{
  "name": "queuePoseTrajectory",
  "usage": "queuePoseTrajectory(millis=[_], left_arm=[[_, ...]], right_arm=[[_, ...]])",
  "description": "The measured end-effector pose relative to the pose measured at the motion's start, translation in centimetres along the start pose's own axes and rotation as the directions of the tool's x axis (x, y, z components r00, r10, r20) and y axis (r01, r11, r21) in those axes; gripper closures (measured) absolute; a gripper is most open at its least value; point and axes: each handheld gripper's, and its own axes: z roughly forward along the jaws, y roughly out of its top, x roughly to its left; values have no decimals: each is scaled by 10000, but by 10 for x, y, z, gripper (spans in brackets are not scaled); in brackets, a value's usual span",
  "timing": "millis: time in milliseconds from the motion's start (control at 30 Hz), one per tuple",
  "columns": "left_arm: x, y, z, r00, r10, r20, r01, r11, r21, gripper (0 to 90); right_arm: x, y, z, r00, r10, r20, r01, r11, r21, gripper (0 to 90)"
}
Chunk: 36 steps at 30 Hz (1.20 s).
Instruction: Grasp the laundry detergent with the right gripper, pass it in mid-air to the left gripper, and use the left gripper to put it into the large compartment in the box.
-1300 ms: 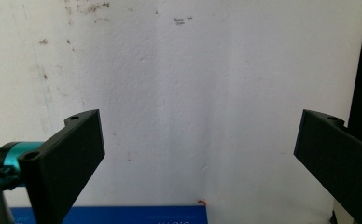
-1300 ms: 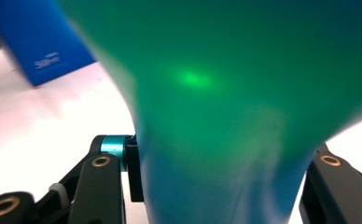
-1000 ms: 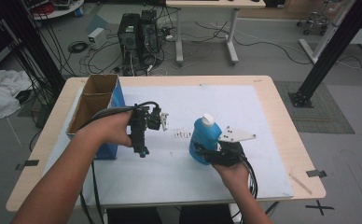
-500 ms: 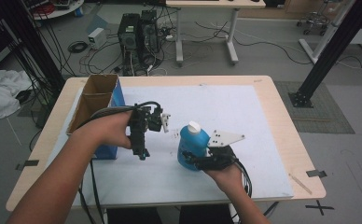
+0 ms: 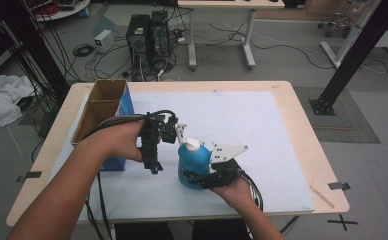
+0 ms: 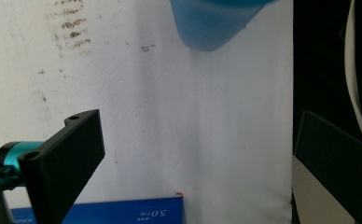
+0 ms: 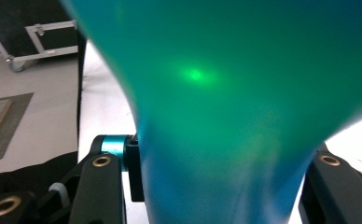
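Two grippers | right gripper (image 5: 194,176) clamped on blue bottle (image 5: 191,162), mid-mat, beside cardboard box (image 5: 98,107) | left gripper (image 5: 174,131) jaws apart, empty, near white cap (image 5: 193,144) | advice: hold bottle upright, steady; close squarely on cap.

The high view looks forward and down from above the person's side of the table (image 5: 292,115). The left gripper view faces straight down at the white mat (image 6: 193,116) — fairly near. The right gripper view sits pressed against the blue bottle (image 7: 226,93), which both other views share (image 5: 192,167) (image 6: 212,23).
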Motion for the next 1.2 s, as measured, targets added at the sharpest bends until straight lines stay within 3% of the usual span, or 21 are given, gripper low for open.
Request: queuePoseTrajectory(millis=[567, 1200], left_arm=[[-10, 12, -3, 9991, 408, 140, -410, 9991, 141, 16], [-14, 25, -3, 9983, 558, 179, -564, 9977, 365, 16]], right_arm=[[2, 9, 25, 9956, -535, -770, 568, 9975, 420, 461], [4, 17, 38, 9924, -649, -1048, 661, 9978, 74, 468]])
